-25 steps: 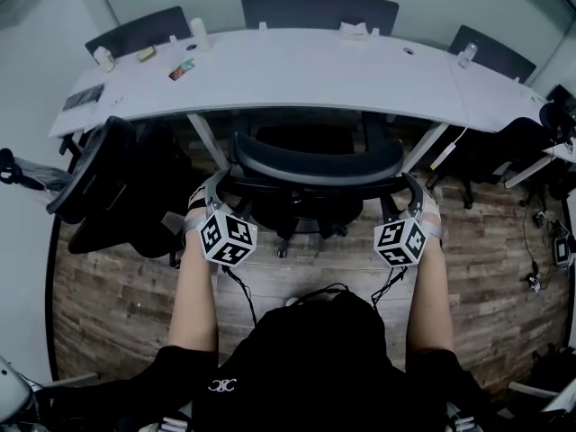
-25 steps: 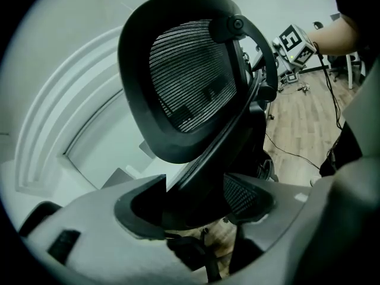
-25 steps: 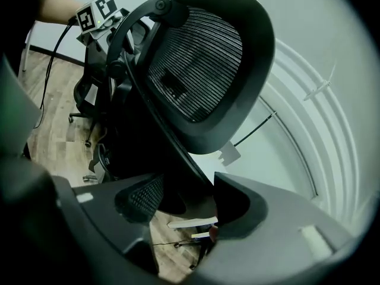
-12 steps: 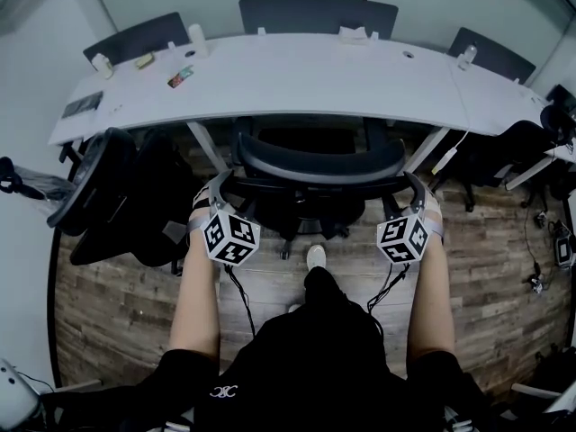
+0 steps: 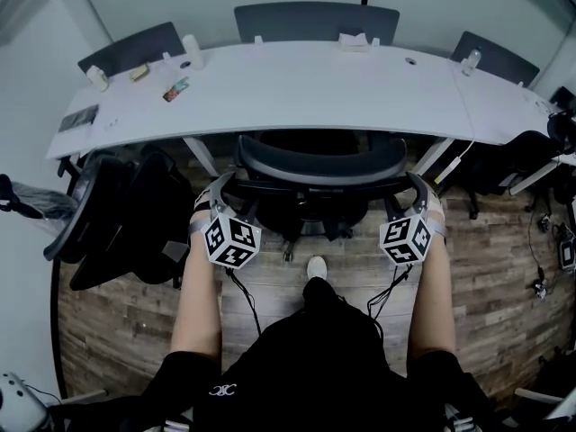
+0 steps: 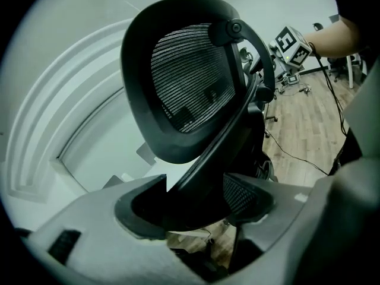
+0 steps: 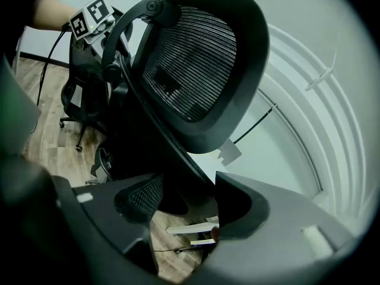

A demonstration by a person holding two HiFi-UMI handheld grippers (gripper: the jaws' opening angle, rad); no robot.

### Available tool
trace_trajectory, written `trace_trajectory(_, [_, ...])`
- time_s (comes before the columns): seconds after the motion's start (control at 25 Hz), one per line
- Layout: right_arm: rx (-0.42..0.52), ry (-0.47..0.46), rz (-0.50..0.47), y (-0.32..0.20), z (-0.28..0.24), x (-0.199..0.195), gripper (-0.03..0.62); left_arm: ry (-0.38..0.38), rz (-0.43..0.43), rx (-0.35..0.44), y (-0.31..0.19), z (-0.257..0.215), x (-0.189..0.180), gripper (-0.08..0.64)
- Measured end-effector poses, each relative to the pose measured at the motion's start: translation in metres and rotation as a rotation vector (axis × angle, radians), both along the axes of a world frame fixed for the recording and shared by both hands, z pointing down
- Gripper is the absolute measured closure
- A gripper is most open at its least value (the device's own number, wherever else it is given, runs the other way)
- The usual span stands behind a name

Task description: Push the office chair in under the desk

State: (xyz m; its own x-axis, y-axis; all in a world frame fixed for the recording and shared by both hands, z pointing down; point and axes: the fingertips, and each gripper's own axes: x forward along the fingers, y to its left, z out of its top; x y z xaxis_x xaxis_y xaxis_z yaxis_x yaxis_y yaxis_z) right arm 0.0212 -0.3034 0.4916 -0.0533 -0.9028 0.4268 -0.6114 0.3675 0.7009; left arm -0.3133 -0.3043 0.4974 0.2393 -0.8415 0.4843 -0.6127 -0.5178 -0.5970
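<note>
The black office chair [image 5: 319,162] stands at the middle of the long white desk [image 5: 297,88], its seat partly under the desk's edge. My left gripper [image 5: 219,189] holds the left side of the chair's curved back frame, and my right gripper [image 5: 416,189] holds the right side. In the left gripper view the dark frame bar [image 6: 219,141] fills the gap between the jaws of the left gripper [image 6: 196,202], below the mesh backrest [image 6: 187,76]. The right gripper view shows the same for my right gripper [image 7: 190,202], under the mesh [image 7: 190,64].
Another black chair [image 5: 108,205] stands turned away at the left, one more [image 5: 513,156] at the right, and others [image 5: 315,16] behind the desk. Small items [image 5: 175,88] lie on the desk's left part. Cables [image 5: 540,268] trail on the wood floor at right. A shoe [image 5: 316,266] is behind the chair.
The chair and both grippers have moved toward the desk, with the seat further under its edge. The person's foot has stepped forward behind the chair.
</note>
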Motion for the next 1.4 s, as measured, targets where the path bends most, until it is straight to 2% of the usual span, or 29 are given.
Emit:
trace_trajectory(0.92, [-0.003,0.002,0.016,-0.156,-0.004,0.014,0.316,-0.007,0.014,0.001,-0.155,-0.004,0.014,0.264])
trace_trajectory(1.4, [0.008,-0.009,-0.001,-0.217,-0.006,0.018,0.316,-0.002,0.004,0.009,-0.215,-0.006,0.018,0.262])
